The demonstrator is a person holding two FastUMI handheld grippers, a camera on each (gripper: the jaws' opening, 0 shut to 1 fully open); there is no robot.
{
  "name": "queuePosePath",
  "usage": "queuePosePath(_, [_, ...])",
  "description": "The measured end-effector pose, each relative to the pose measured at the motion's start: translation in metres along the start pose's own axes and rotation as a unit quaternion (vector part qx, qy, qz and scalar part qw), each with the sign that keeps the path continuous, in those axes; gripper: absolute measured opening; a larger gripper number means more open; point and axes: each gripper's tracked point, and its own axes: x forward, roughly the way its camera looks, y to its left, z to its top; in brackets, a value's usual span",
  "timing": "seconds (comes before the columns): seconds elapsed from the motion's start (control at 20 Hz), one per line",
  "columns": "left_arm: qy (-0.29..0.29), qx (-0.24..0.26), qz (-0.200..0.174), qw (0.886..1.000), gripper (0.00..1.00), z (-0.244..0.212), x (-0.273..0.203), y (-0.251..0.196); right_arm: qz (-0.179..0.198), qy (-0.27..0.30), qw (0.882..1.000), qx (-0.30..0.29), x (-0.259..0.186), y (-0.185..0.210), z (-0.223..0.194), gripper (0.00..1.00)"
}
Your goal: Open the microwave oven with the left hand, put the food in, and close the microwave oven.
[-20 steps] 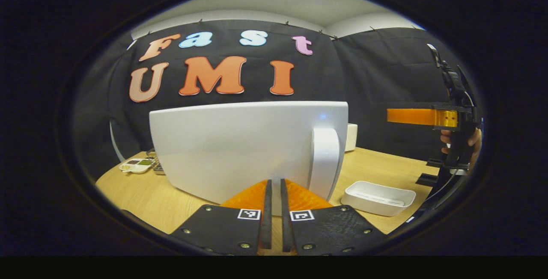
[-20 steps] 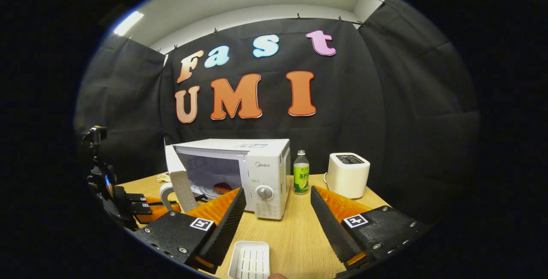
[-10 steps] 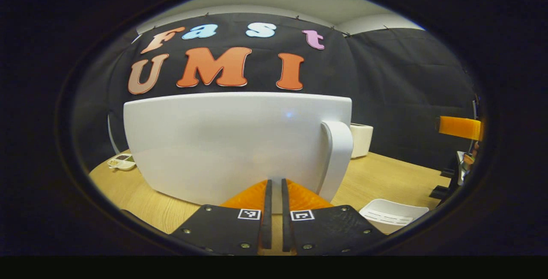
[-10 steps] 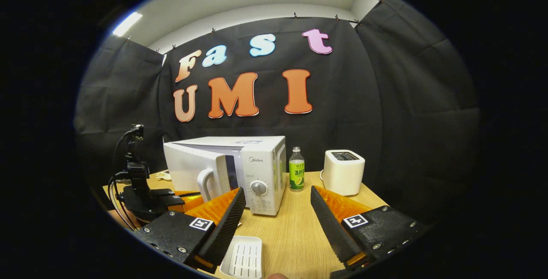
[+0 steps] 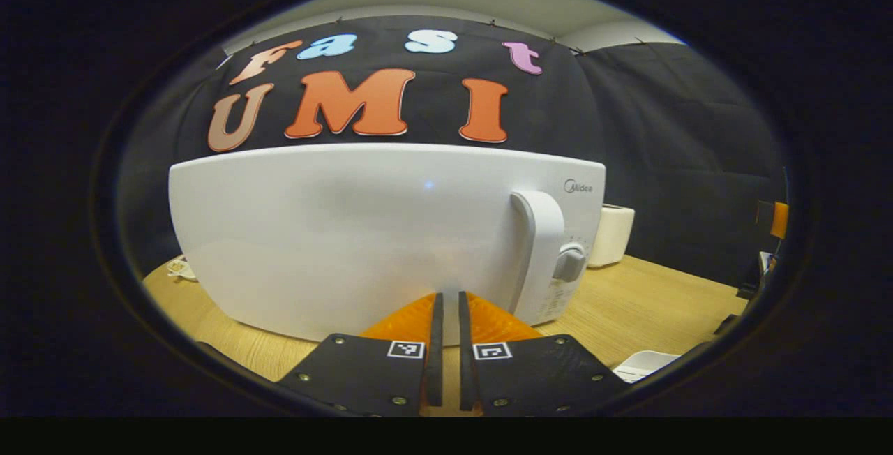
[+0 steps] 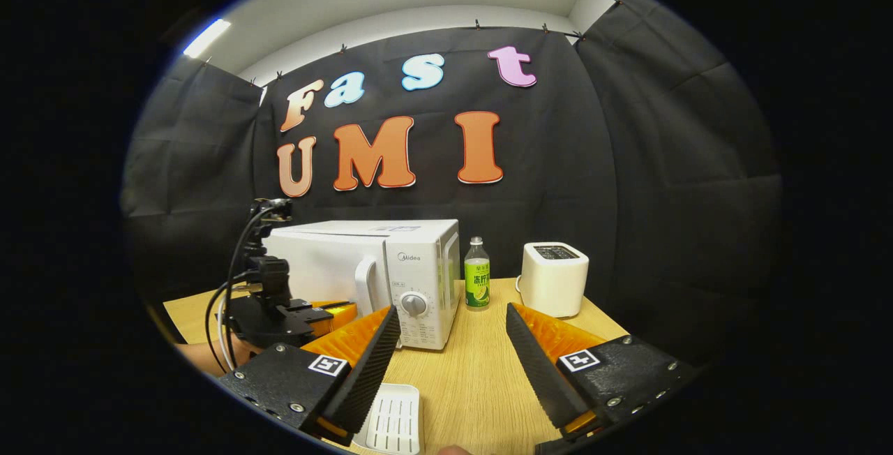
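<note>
With its door closed, the white box-shaped microwave oven (image 6: 377, 270) faces near. The white slotted plastic tray (image 6: 391, 427) is empty. The left gripper (image 5: 446, 301) is pressed together against the door; the right gripper (image 6: 450, 343) is spread.

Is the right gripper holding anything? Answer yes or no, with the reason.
No: in the right gripper view, the right gripper stands wide open above the wooden table, with nothing between its fingers.

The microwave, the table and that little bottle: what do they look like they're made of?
The microwave looks like smooth white painted metal or plastic, faintly glossy: its door shows a soft light spot. The table shows pale wood grain, probably matte laminate or veneer. The bottle seems clear plastic with a green label, though glass can't be ruled out.
</note>
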Motion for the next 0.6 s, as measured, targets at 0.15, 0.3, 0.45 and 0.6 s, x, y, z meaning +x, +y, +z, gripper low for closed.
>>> queuePosePath(0.15, [-0.003,0.000,0.006,1.000,0.03,-0.001,0.002,0.001,-0.004,0.000,1.000,0.000,0.001,-0.004,0.001,0.95])
queuePosePath(0.3, [-0.001,0.003,0.010,1.000,0.07,0.000,0.008,0.001,-0.005,0.001,1.000,0.006,-0.001,-0.003,0.001,0.95])
queuePosePath(0.45, [0.006,0.012,0.022,1.000,0.06,0.000,0.003,0.008,-0.007,-0.002,1.000,0.005,-0.002,-0.003,0.003,0.94])
queuePosePath(0.6, [-0.013,0.005,0.019,1.000,0.09,0.027,-0.021,0.014,-0.009,-0.010,1.000,0.001,-0.002,-0.005,0.011,0.94])
